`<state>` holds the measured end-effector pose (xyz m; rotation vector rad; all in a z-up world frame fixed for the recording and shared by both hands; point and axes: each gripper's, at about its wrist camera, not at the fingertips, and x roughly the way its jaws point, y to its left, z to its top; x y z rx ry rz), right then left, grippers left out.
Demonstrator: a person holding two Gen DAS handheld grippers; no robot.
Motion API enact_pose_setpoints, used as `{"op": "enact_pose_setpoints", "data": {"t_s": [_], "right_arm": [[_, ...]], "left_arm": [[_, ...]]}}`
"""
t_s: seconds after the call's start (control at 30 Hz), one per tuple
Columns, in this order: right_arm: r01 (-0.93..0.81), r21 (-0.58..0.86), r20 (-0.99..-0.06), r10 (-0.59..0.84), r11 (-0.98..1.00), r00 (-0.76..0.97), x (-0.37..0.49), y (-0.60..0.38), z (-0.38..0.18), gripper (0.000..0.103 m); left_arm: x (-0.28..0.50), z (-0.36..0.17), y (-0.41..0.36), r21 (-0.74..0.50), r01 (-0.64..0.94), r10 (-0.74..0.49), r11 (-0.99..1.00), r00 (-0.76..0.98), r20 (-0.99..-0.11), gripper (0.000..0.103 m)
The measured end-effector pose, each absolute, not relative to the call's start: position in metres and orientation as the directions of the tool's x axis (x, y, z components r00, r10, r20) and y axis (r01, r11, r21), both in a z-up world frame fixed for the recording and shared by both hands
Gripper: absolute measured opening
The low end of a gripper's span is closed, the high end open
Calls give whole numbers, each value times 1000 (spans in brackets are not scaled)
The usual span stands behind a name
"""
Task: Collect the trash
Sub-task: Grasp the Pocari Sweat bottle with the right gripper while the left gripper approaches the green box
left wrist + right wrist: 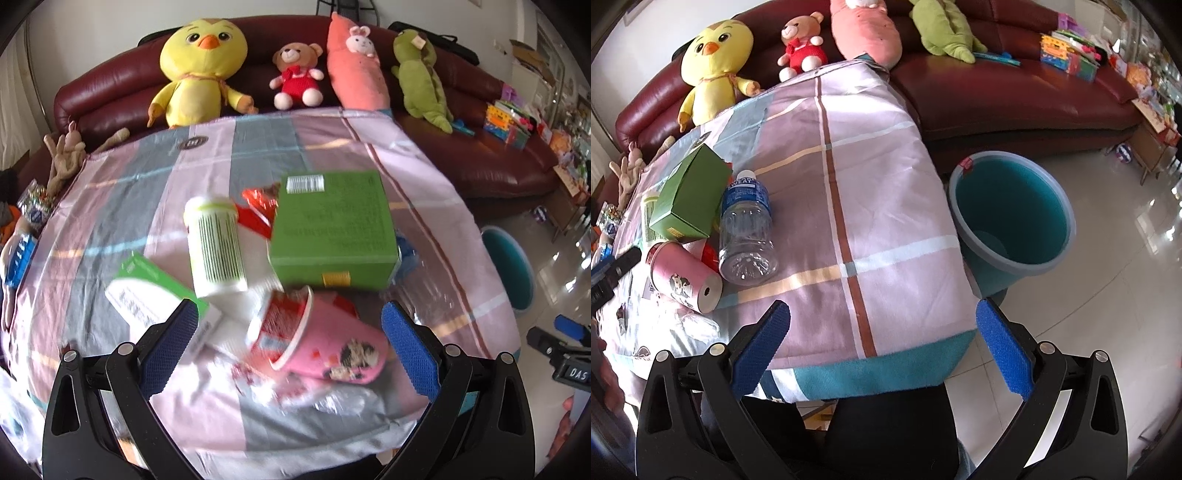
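Left wrist view: your pink cup (pixel 325 347) and white canister (pixel 216 245) are motion-blurred, print unreadable | red wrapper (pixel 258 210) mostly hidden behind green box (pixel 332 229) | teal bucket (pixel 511 266) half hidden by the table edge | Right wrist view: your left gripper (pixel 613 271) is cut off at the left edge.

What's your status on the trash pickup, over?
Left gripper open, straddling tipped pink cup. Right gripper open, empty. Teal bucket on floor beside table. Nothing blocking.
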<state>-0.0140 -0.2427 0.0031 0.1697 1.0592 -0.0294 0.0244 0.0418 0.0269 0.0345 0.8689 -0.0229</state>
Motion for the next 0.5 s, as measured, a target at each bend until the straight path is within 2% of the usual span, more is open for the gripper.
{"op": "enact_pose_setpoints", "data": {"t_s": [0.37,0.4,0.5], "right_arm": [[-111,207,-885,234,972,403,53,-183,2,97],[-132,210,-887,246,969,392,60,-174,1,95],[-178,242,-890,291,954,352,80,-155,-4,81]], "left_arm": [[76,24,80,68,28,35,997,634,-773,99],[79,21,84,78,28,43,997,629,-776,99],[87,16,93,112,21,75,993,621,-780,99]]}}
